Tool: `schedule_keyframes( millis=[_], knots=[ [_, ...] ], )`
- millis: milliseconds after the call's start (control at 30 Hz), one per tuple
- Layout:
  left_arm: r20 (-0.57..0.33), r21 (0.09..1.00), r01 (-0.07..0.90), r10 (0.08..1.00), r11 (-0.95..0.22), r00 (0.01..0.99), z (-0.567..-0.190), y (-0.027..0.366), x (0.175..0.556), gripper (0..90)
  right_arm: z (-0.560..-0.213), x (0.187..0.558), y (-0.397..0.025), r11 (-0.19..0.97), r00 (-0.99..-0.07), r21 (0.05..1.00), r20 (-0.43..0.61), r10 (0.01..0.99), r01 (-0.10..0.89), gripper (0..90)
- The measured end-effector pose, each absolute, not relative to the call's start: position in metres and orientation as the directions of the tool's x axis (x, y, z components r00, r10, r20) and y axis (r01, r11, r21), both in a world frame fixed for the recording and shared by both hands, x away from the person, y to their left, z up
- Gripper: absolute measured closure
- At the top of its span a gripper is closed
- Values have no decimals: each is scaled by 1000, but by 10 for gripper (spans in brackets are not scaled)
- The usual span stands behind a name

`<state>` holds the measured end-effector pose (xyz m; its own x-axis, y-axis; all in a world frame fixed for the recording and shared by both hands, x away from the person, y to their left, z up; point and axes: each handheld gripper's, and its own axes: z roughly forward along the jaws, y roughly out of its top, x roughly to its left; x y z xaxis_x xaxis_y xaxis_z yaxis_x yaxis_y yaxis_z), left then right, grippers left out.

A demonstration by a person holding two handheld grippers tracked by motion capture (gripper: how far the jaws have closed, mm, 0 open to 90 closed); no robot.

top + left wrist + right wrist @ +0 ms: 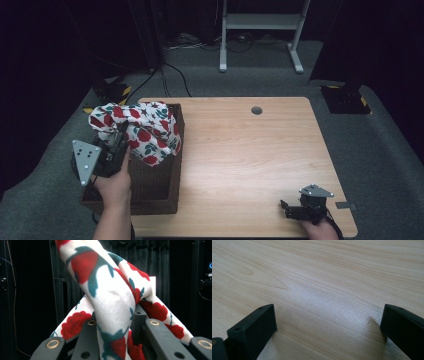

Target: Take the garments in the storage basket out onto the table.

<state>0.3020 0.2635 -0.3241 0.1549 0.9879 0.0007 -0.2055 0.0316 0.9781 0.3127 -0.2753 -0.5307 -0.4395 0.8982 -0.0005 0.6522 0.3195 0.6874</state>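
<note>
Cloth [145, 131] first, since it's what's being handled: white fabric printed with red roses and dark green leaves, bunched up and lifted over the far end of the wicker basket [170, 170], part of it spilling over the basket's far rim and inner wall. That basket is a dark brown woven box sitting at the table's [250, 160] left edge, running from about the middle of that edge down to the near left corner. The wooden table itself has a small round hole near its far edge. Left gripper [119, 141] is up above the basket with its jaws clamped on a fold of the cloth; in the left gripper view the fabric [110, 305] is pinched right between the two black jaws and twists upward from there. Right gripper [286, 209] is well apart from all that, resting down by the near right corner of the table, jaws spread wide with just bare wood [317, 290] between them, holding nothing.
</note>
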Motion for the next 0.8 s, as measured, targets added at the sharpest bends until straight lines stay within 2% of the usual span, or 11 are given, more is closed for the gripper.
schedule_keyframes(
  millis=[800],
  knots=[
    [17, 972, -231, 976, 35, 219, -313, 229, 303, 755, -531, 313, -275, 321, -440, 687, -2, 898, 652, 0]
  ],
)
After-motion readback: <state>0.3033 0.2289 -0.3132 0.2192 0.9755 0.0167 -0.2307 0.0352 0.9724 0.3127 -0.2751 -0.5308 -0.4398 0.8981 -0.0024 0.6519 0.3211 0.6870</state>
